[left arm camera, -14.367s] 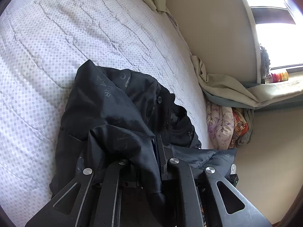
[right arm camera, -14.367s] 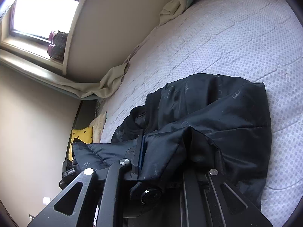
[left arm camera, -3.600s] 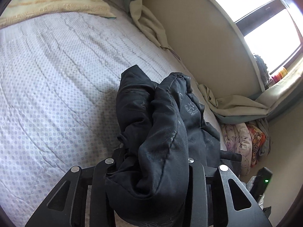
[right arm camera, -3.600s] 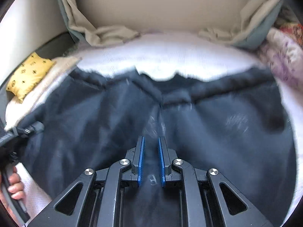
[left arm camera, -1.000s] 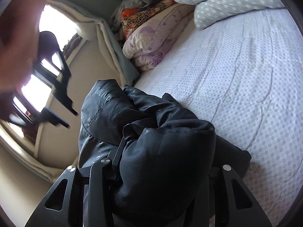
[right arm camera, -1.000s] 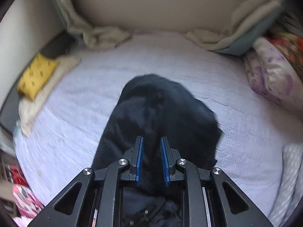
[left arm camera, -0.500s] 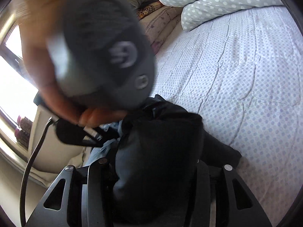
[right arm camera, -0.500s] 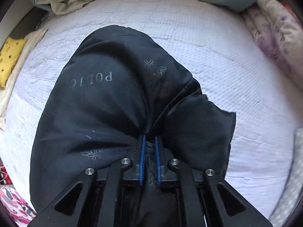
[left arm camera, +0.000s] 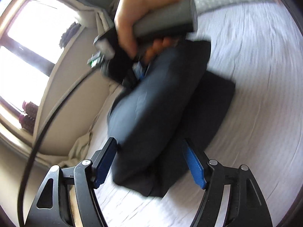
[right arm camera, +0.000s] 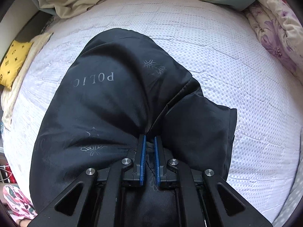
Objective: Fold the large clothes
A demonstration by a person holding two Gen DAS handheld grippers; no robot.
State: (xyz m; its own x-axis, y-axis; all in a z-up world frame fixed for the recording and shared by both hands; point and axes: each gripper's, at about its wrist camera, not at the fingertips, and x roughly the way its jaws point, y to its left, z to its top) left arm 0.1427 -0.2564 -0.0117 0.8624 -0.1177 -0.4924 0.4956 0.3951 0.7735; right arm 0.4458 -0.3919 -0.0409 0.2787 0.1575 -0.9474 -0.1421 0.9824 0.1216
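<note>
Right gripper pinches a fold of the black jacket on the bed; left gripper gapes wide, empty, blurred.

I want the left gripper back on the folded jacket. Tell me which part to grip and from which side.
Take the near short end of the black jacket, where the upper roll overhangs the flat layer below. Come in level from the camera's side, along the bed. The open left gripper already straddles that end, and the right gripper pinches the far part.
</note>
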